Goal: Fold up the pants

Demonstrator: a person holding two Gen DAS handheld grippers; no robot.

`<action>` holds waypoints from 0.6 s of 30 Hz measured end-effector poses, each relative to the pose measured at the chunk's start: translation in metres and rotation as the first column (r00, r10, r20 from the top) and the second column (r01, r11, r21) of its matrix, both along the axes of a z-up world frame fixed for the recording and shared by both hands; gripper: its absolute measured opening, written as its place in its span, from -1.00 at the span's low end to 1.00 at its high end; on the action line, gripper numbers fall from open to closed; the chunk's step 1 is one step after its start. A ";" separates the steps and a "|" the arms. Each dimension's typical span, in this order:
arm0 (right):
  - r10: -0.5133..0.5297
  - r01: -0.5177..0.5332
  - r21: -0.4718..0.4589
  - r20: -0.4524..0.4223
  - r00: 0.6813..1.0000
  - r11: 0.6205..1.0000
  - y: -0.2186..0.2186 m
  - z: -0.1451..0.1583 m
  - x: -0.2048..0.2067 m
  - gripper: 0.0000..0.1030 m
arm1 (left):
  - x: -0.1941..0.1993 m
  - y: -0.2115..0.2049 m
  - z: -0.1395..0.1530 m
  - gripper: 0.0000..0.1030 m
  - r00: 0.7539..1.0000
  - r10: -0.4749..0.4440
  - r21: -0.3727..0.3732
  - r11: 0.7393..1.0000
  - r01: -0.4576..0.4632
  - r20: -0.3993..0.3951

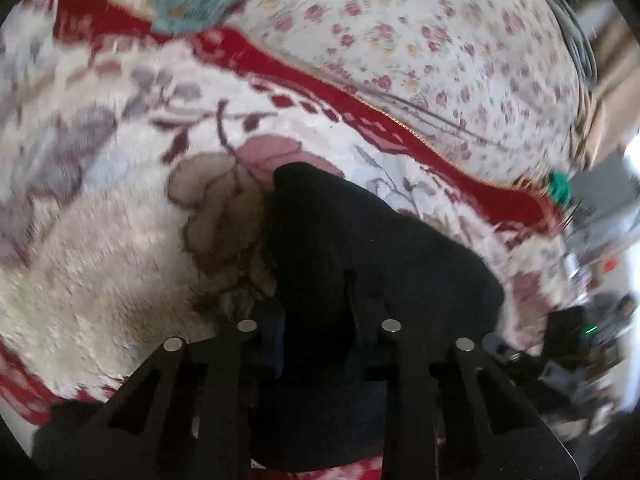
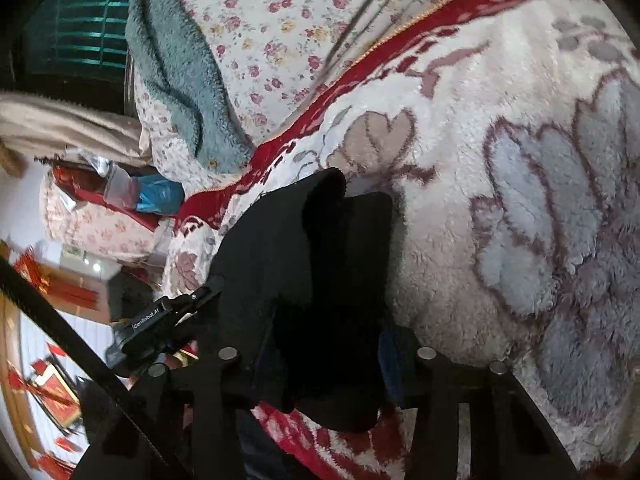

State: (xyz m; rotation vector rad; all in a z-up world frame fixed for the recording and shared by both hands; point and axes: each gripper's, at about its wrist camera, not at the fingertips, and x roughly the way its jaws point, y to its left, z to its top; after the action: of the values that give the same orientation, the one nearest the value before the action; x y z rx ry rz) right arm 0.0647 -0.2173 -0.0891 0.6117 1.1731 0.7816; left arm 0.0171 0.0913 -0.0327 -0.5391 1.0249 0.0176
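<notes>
Black fabric pants [image 1: 360, 248] hang bunched over the fleecy floral blanket [image 1: 100, 248] (on a bed), pinched by left hand-held gripper [image 1: 320, 332] and right hand-held gripper [image 2: 328, 360]. Step: mid-fold carry. Next: lower evenly, align edges.

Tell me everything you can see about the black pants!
The pants are black and look soft and thick, with no pattern visible. They are bunched up with folds, not spread flat. They lie on a fluffy white blanket with flowers and a red border. Both the left gripper and the right gripper have their fingers around the cloth and seem to pinch it. One rounded end sticks out ahead of the grippers.
</notes>
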 end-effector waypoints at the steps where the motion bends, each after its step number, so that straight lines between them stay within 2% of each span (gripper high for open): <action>1: 0.002 -0.002 -0.018 0.023 1.000 1.000 0.001 0.004 -0.002 -0.37 | 0.000 -0.005 0.003 -0.57 1.000 -0.009 0.043 0.999 0.009 0.014; 3: 0.000 0.001 -0.025 0.071 0.997 1.000 0.001 0.014 -0.004 -0.43 | 0.000 -0.010 0.009 -0.58 0.998 -0.025 0.077 0.997 0.020 0.059; 6: -0.022 0.025 -0.022 0.127 0.992 0.999 -0.005 0.029 0.001 -0.44 | 0.004 -0.012 0.022 -0.58 0.987 -0.064 0.071 0.996 0.054 0.148; 8: -0.037 0.038 -0.005 0.137 0.990 0.999 -0.012 0.035 0.008 -0.44 | 0.017 -0.015 0.029 -0.58 0.981 -0.086 0.062 0.995 0.076 0.175; 11: -0.039 0.043 -0.023 0.146 0.989 0.999 -0.020 0.044 0.026 -0.44 | 0.042 -0.015 0.024 -0.58 0.983 -0.086 0.018 0.996 0.084 0.162; 14: -0.015 0.024 -0.072 0.124 0.992 0.997 -0.019 0.039 0.049 -0.44 | 0.059 -0.020 0.010 -0.58 0.989 -0.086 0.024 0.996 0.083 0.122; 16: -0.014 0.024 -0.111 0.094 0.995 0.993 -0.017 0.024 0.063 -0.42 | 0.066 -0.023 -0.005 -0.56 0.994 -0.085 0.050 0.995 0.081 0.069; 18: -0.045 0.048 -0.076 0.037 0.998 0.996 -0.020 0.008 0.068 -0.30 | 0.066 -0.024 -0.007 -0.52 0.995 -0.078 0.050 0.996 0.075 0.068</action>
State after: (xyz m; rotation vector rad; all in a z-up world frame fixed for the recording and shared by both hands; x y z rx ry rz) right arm 0.1325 -0.2377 -0.0810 0.5573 1.1474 0.7017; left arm 0.0829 0.0676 -0.0394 -0.4536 0.9740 -0.0442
